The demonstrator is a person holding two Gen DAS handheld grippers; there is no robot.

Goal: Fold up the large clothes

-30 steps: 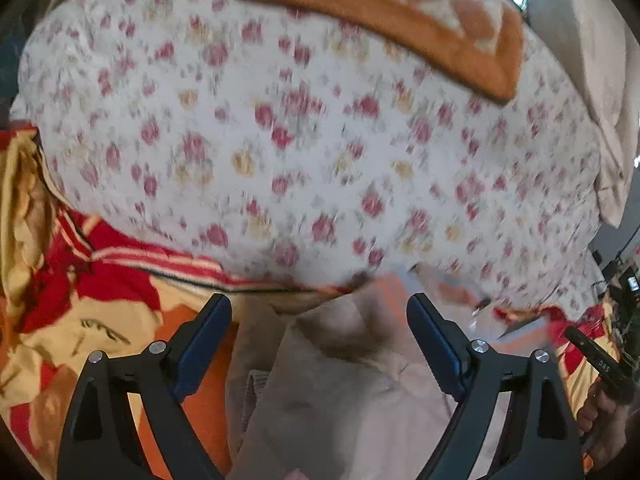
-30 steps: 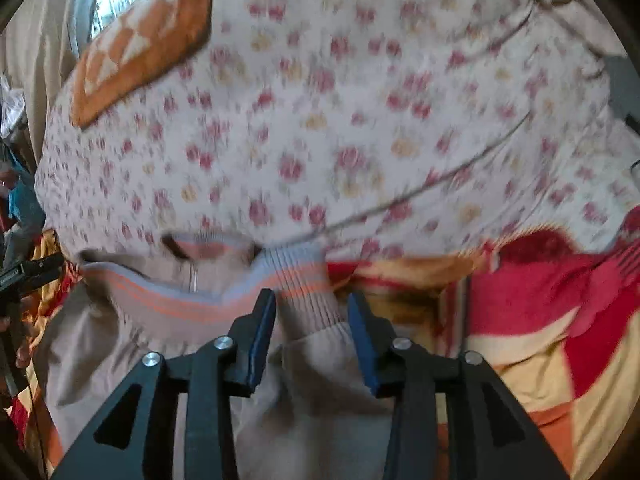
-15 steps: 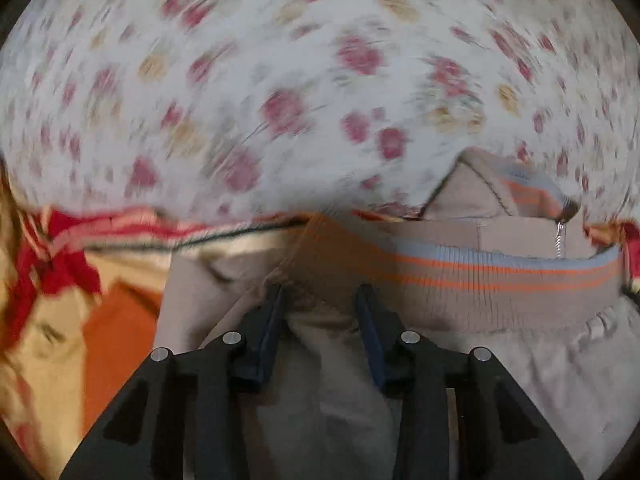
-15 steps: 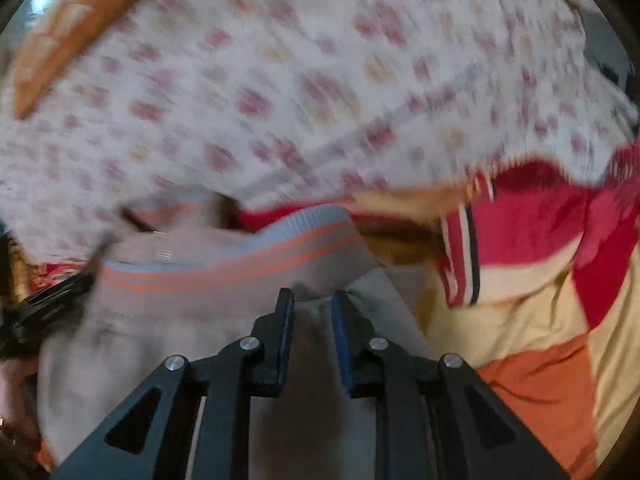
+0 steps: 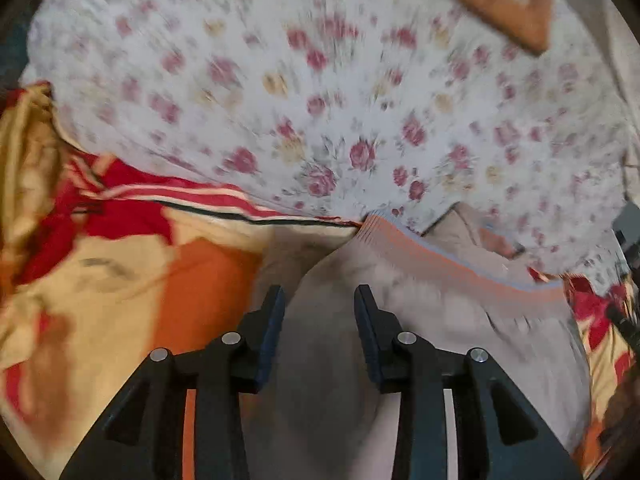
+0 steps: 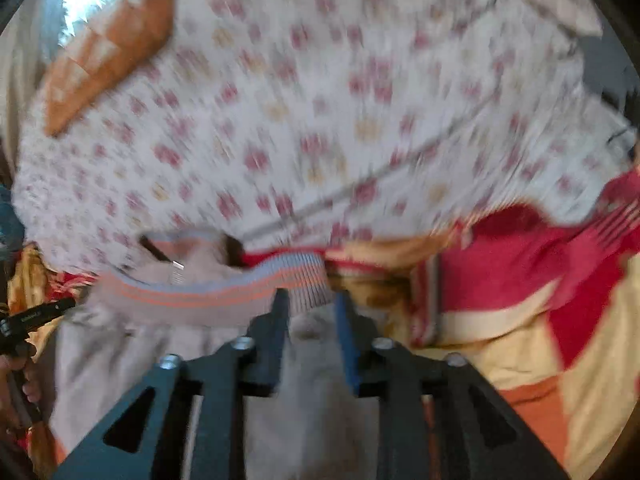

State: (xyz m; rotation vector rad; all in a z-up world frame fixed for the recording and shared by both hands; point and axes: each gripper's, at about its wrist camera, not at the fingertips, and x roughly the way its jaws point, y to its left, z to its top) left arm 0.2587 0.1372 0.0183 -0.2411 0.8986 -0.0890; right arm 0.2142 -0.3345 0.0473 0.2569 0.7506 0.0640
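The left gripper is pointing steeply down at the bed, its jaws standing narrow with a raised fold of the beige jacket filling the gap between them; the pads seem to be pinching that fold. Beyond its tips the jacket's ribbed hem, striped orange and pale blue, is running off to the right, and the zipper end is lying past it against the floral sheet. To the gripper's left a red, yellow and orange blanket is spreading under the jacket.

The right gripper is also tilting down, and its jaws are opening; beige cloth is lying between them, just under the hem's end, but blur is hiding whether the pads are pressing on it. From there the hem is stretching left toward the metal zipper. At that view's left edge the person's other hand is showing with its black tool. An orange checked pillow is resting far back on the sheet.
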